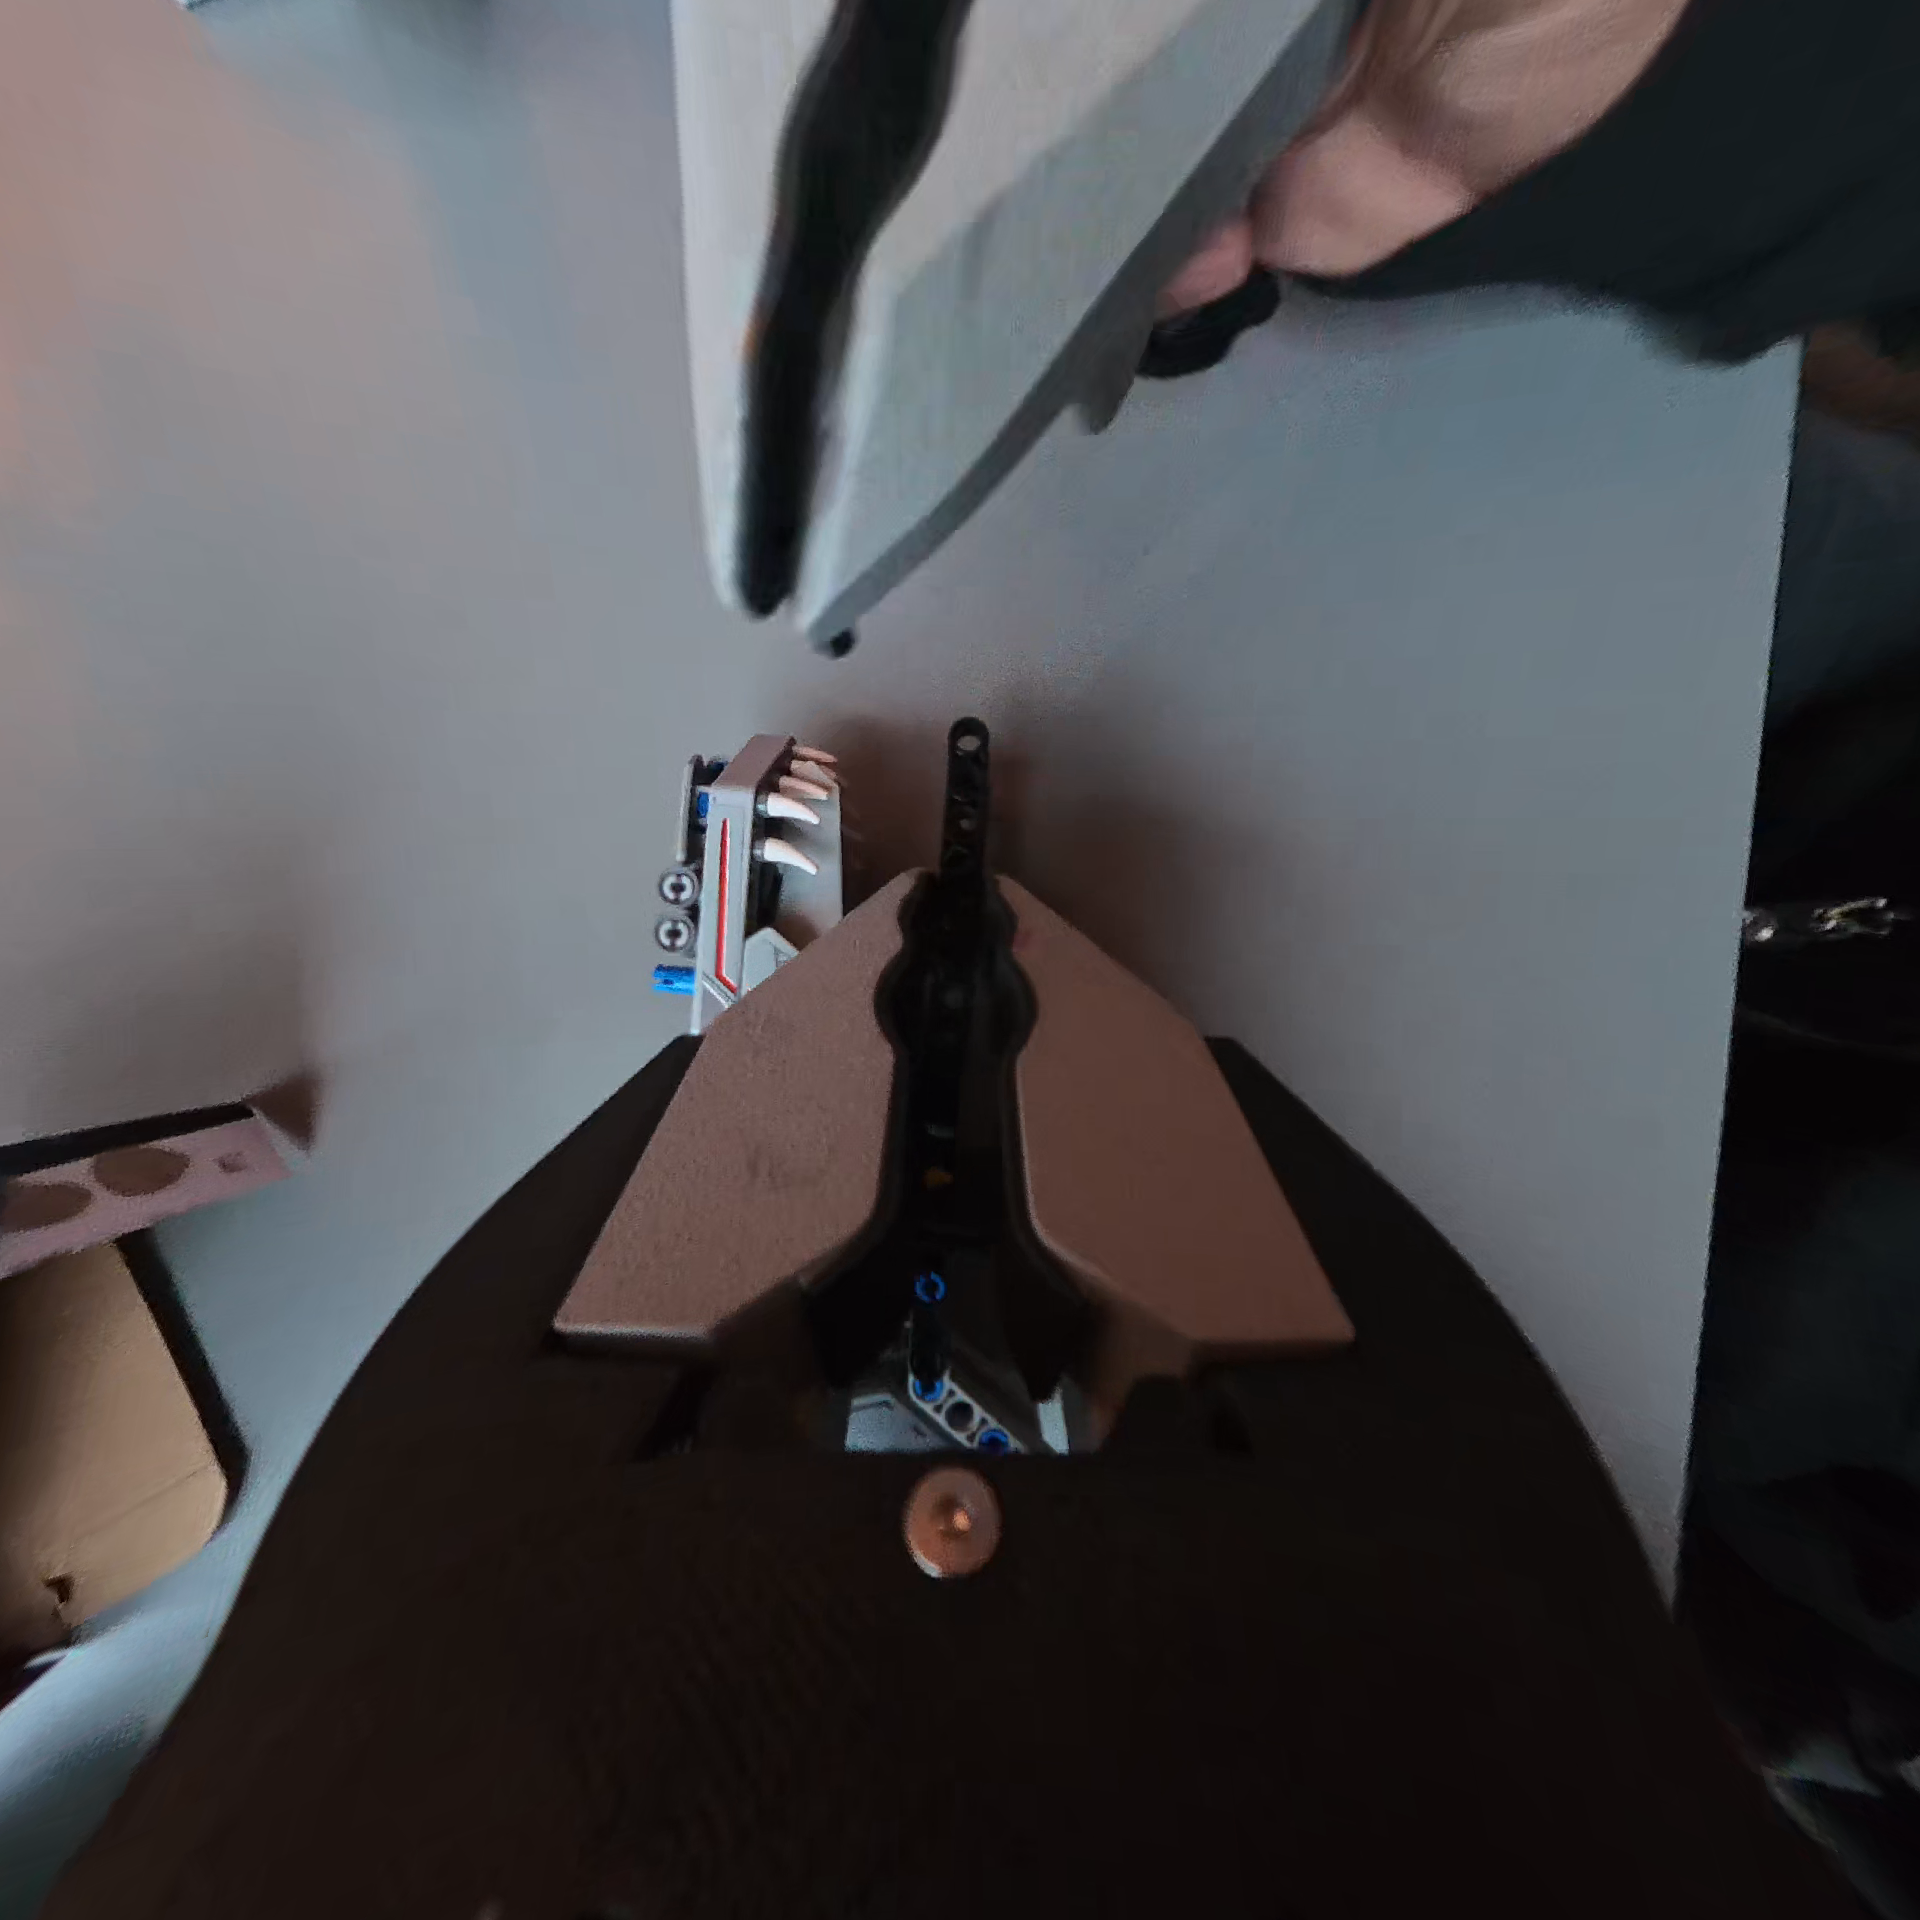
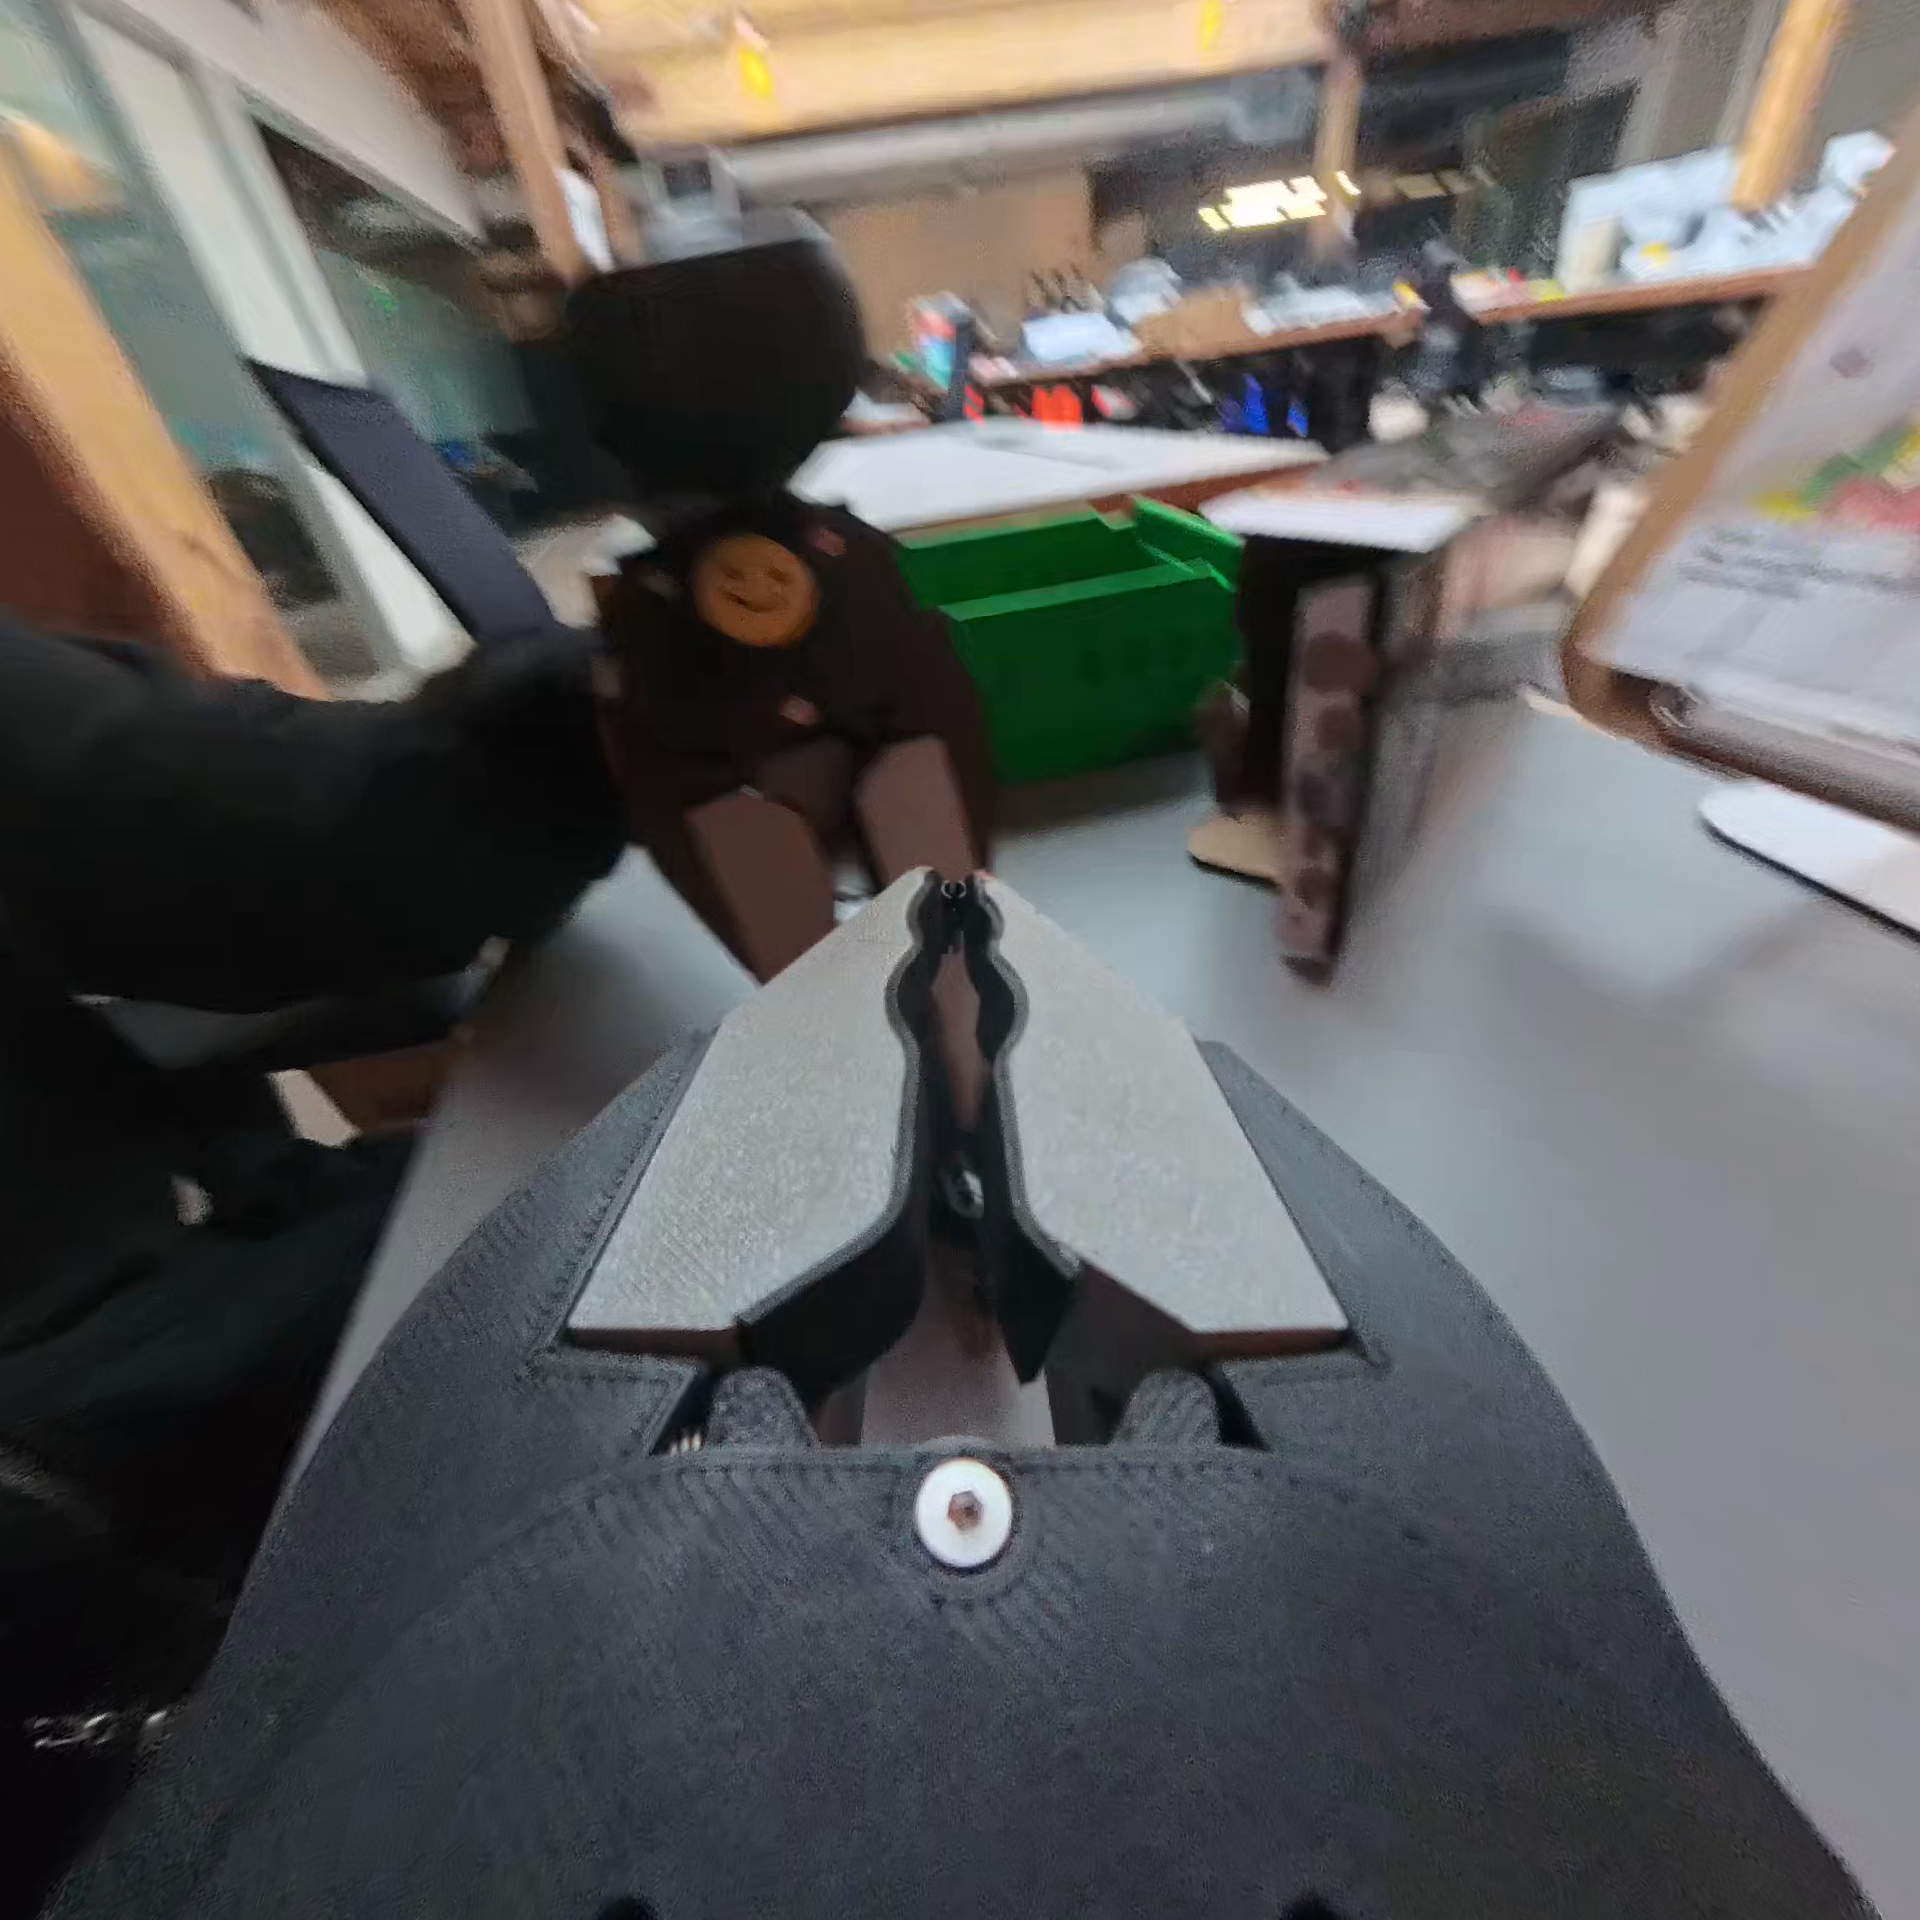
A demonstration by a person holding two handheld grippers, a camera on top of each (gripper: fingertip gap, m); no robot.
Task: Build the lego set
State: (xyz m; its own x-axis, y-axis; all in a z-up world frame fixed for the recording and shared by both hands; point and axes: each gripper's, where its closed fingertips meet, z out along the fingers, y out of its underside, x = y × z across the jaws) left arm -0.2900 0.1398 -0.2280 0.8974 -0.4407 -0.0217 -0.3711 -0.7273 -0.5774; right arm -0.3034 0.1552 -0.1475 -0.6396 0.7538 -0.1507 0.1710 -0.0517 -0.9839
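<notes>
A pale grey tabletop (image 1: 1351,727) is filling my left wrist view, and a blurred, cluttered workshop is lying behind it in my right wrist view. My left gripper (image 1: 961,883) is pinching a long black holed Lego beam (image 1: 966,790); its long axis is running along my fingers, pointing to twelve o'clock, its free end poking out past the tips. At eleven o'clock from those tips, just beyond them, a grey Lego sub-assembly with white teeth, a red stripe and blue pins (image 1: 743,883) is resting on the table, teeth pointing to two o'clock. My right gripper (image 2: 951,894) is closing nearly flat on a small black Lego pin (image 2: 953,889), seen end-on at the very tips; in the left view it is hovering at twelve o'clock above the beam.

I judge the pin to be the risk: the hold is only at the fingertips, so a slight misalignment with a beam hole could be twisting it out and dropping it. The beam, held mostly behind its free end, could be pivoting under push force.
</notes>
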